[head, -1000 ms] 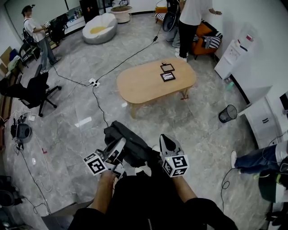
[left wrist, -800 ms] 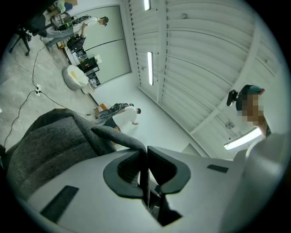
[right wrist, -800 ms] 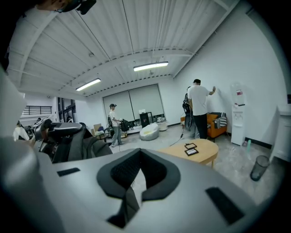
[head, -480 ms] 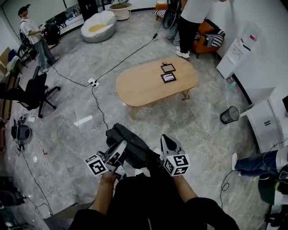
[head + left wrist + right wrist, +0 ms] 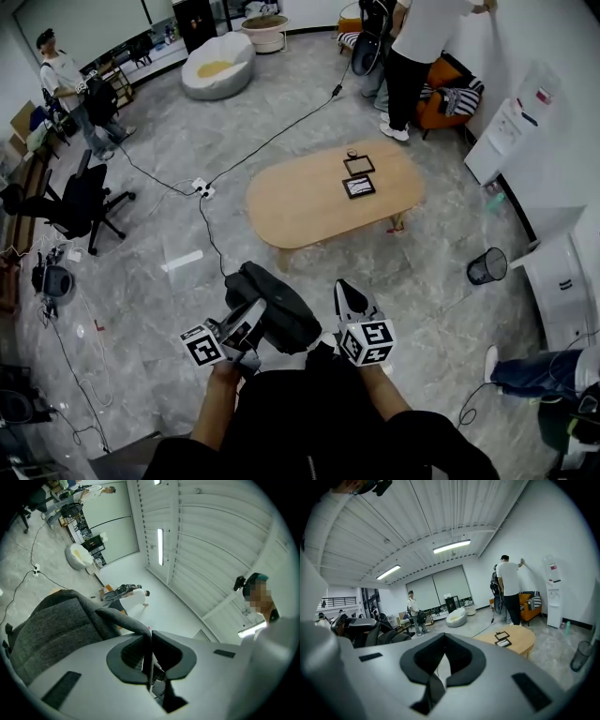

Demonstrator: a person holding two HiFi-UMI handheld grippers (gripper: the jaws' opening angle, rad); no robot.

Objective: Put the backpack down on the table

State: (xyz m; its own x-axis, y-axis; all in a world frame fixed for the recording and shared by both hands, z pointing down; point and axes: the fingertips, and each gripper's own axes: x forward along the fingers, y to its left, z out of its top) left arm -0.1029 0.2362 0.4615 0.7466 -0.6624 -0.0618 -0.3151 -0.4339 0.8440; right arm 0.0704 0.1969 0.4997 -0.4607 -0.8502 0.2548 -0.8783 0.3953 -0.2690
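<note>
The dark grey backpack (image 5: 272, 307) hangs in front of me over the floor, short of the oval wooden table (image 5: 309, 202). My left gripper (image 5: 246, 321) is shut on one of its straps. In the left gripper view the strap (image 5: 123, 618) runs between the closed pads of the left gripper (image 5: 150, 637), and the bag's grey body (image 5: 56, 630) fills the left side. My right gripper (image 5: 349, 298) is level with the bag, to its right. In the right gripper view the right gripper (image 5: 443, 641) looks shut with nothing between the pads, and the table (image 5: 511, 641) lies ahead.
Two dark framed tablets (image 5: 359, 186) lie on the table's far right end. A cable with a power strip (image 5: 200, 187) crosses the floor left of the table. An office chair (image 5: 75, 202) stands left, a waste bin (image 5: 487, 265) right. People stand at the far wall (image 5: 417, 47).
I have walked forward with both grippers and the backpack. The table has come a little nearer and sits lower in the head view.
</note>
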